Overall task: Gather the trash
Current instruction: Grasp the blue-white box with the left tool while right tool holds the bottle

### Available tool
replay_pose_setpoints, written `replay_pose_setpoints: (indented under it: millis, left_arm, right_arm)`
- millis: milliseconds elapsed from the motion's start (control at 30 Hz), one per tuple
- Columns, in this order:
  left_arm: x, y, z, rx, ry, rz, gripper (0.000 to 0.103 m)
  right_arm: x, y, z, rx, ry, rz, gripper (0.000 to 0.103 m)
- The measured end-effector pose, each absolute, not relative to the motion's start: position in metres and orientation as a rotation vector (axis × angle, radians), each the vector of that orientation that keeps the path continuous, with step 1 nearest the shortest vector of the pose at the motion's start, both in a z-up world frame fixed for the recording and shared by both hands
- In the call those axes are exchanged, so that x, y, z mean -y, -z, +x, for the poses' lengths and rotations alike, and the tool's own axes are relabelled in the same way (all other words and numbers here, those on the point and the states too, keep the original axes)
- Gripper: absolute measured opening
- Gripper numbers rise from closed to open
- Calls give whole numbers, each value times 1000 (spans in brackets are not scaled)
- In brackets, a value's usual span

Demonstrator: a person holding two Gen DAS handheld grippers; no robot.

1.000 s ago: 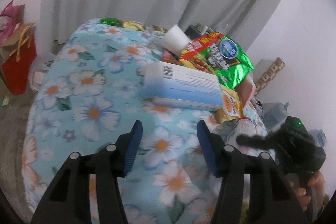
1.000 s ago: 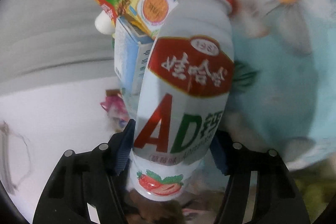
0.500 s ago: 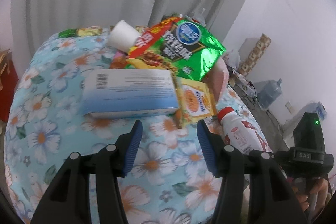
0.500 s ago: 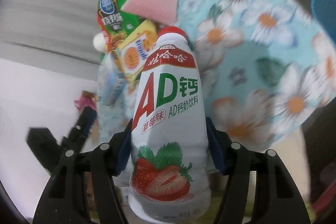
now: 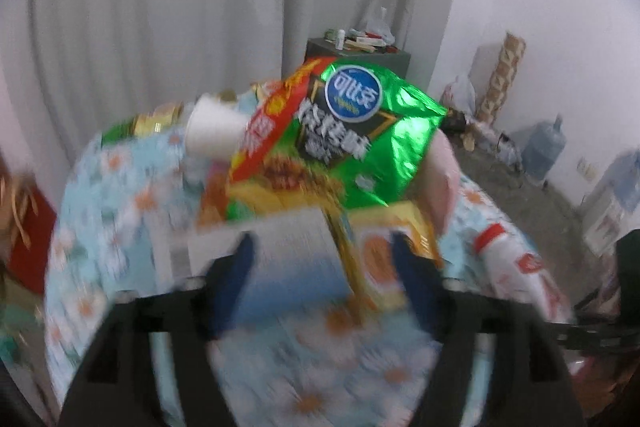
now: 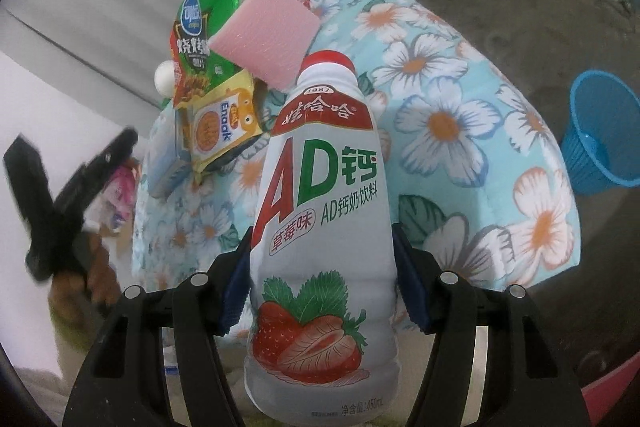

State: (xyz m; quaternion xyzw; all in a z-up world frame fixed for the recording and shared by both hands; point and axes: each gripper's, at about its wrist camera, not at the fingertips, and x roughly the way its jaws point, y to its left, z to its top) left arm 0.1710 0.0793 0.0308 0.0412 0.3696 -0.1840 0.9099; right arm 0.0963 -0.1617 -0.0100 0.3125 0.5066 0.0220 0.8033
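Note:
My right gripper [image 6: 322, 267] is shut on a white strawberry milk bottle [image 6: 320, 167] with a red cap, held upright off the edge of the flower-cloth table [image 6: 460, 131]. My left gripper [image 5: 322, 267] hangs over the trash pile with its jaws opening. A blue-and-white box [image 5: 288, 259] shows between its fingers, and the pads do not press on it. A yellow snack packet [image 5: 384, 255], a green chip bag [image 5: 352, 139], a white paper cup [image 5: 212, 135] and a pink sponge [image 6: 264, 35] lie around the box. The left wrist view is blurred.
A blue plastic basket [image 6: 600, 139] stands on the floor right of the table. A dark cabinet [image 5: 360, 55] with clutter stands against the curtain behind the table. Water jugs [image 5: 540, 147] and boxes line the right wall. A red bag [image 5: 28, 239] sits at the left.
The left gripper has moved in over the pile and its jaws have spread wider around the box. The right gripper has rolled the bottle upright and drawn back; the blue basket has come into view.

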Motion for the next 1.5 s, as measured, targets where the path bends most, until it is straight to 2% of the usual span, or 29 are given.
replay_pose_setpoints:
  millis: [167, 367, 567, 733, 800, 967, 1167, 1500]
  left_arm:
    - [-92, 0, 235, -875, 276, 211, 83]
    - [-150, 20, 273, -1131, 387, -201, 84]
    - [-176, 23, 240, -1297, 526, -429, 84]
    - [-169, 32, 191, -1390, 597, -440, 85]
    - [-166, 30, 178, -1367, 550, -392, 85]
    - [-136, 5, 152, -1190, 509, -57, 87]
    - [-106, 15, 140, -1152, 506, 273, 89]
    - [-96, 20, 120, -1087, 451, 268, 82]
  right_arm:
    - [170, 12, 91, -1080, -71, 709, 60]
    - [176, 12, 84, -1069, -84, 740, 60]
    - [181, 14, 84, -1070, -105, 771, 60]
    - [186, 16, 84, -1083, -121, 778, 60]
    - [188, 15, 87, -1096, -126, 760, 61]
    - [188, 7, 92, -1113, -131, 723, 64]
    - [185, 10, 103, -1109, -112, 672, 64]
    - [180, 8, 102, -1057, -112, 655, 59]
